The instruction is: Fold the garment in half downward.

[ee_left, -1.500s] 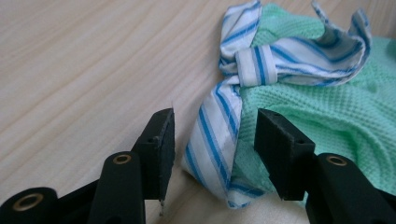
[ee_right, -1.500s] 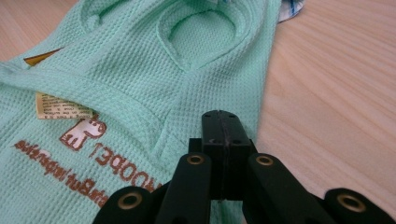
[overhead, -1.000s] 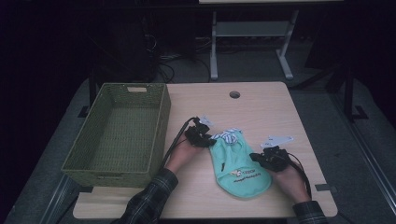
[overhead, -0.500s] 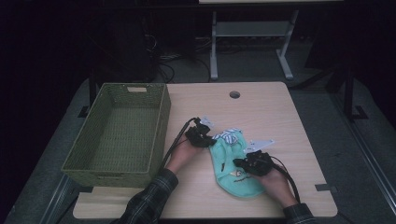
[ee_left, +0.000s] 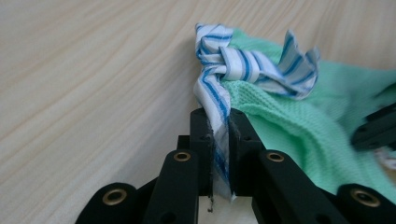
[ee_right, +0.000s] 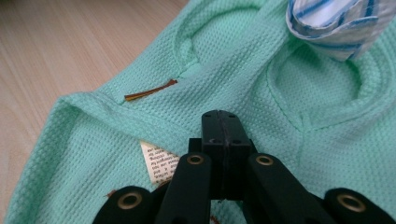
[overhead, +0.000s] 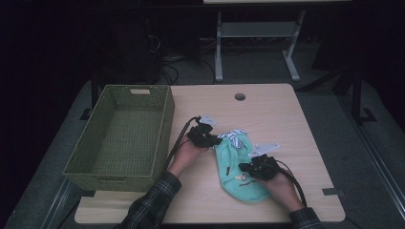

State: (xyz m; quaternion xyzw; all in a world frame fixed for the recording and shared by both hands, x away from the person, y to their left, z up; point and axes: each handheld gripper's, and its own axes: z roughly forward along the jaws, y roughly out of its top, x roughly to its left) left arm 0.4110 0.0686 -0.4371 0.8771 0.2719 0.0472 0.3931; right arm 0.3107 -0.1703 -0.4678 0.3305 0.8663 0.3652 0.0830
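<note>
A mint-green knitted garment [overhead: 236,160] lies flat on the wooden table [overhead: 267,109], near its front. A blue-and-white striped cloth strip [ee_left: 243,63] is knotted at the garment's top edge. My left gripper [ee_left: 222,126] is shut on one end of this strip, at the garment's upper left corner [overhead: 216,141]. My right gripper [ee_right: 220,121] is shut, its jaws pressed together over the middle of the green fabric [ee_right: 224,60], beside a small white label [ee_right: 159,161]. In the high view the right gripper [overhead: 244,168] sits on the garment's lower half.
An empty green woven basket [overhead: 165,126] stands at the table's left, close to the left hand. A round cable hole [overhead: 239,97] is at the back of the table. Bare wood lies to the right of the garment and behind it.
My right gripper has moved left from the garment's right edge onto its middle. The left gripper has stayed at the striped strip.
</note>
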